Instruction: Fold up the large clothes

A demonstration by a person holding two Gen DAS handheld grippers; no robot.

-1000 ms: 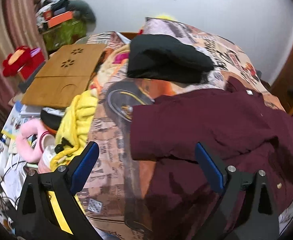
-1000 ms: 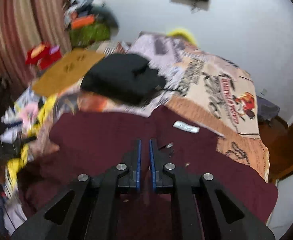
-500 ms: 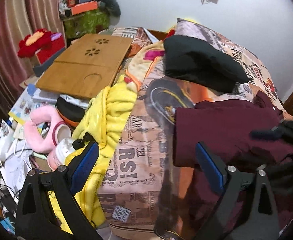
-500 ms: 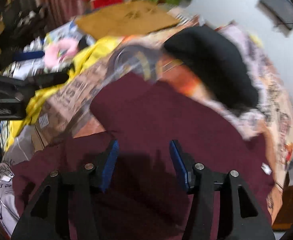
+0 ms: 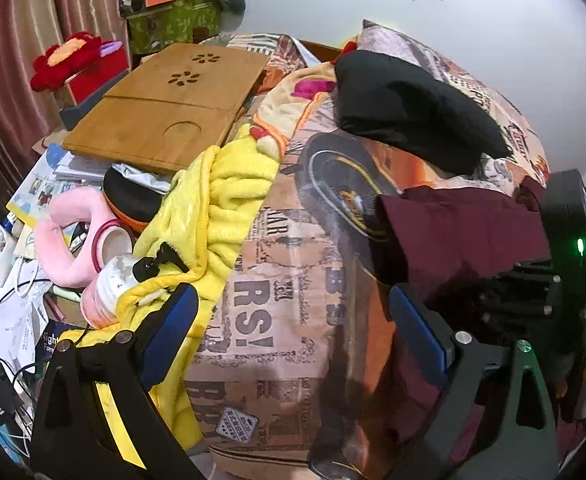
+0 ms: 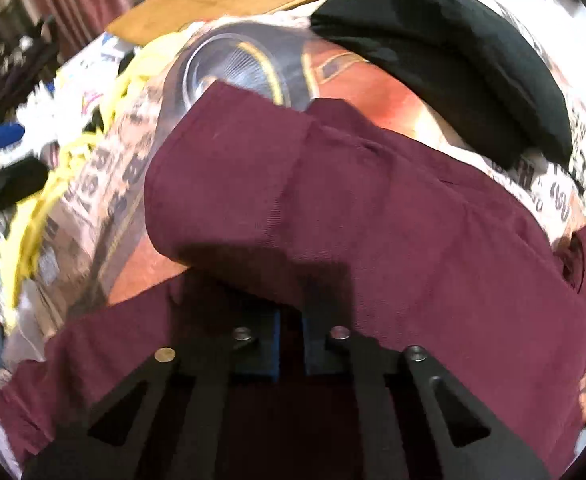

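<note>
A large maroon shirt [image 6: 373,208] lies spread on the printed bedspread [image 5: 293,288], one sleeve folded over its body. My right gripper [image 6: 292,332] points steeply down into it. Its blue pads [image 6: 271,344] are nearly together and pinch maroon cloth, and a fold of the shirt hides the tips. In the left wrist view the shirt [image 5: 461,228] is at the right, with the right gripper's black body [image 5: 565,280] over it. My left gripper [image 5: 295,332] hangs open above bare bedspread, left of the shirt, holding nothing.
A folded black garment [image 5: 413,112] lies on the bed beyond the shirt. A yellow blanket [image 5: 213,208] drapes off the bed's left edge. Further left are a wooden lap tray [image 5: 165,108], a pink neck pillow [image 5: 65,240], papers and cables.
The right gripper dropped onto the maroon shirt, opened wide on the way, then closed on the cloth. The left gripper drifted left off the shirt, still open; the right gripper's body now shows in its view.
</note>
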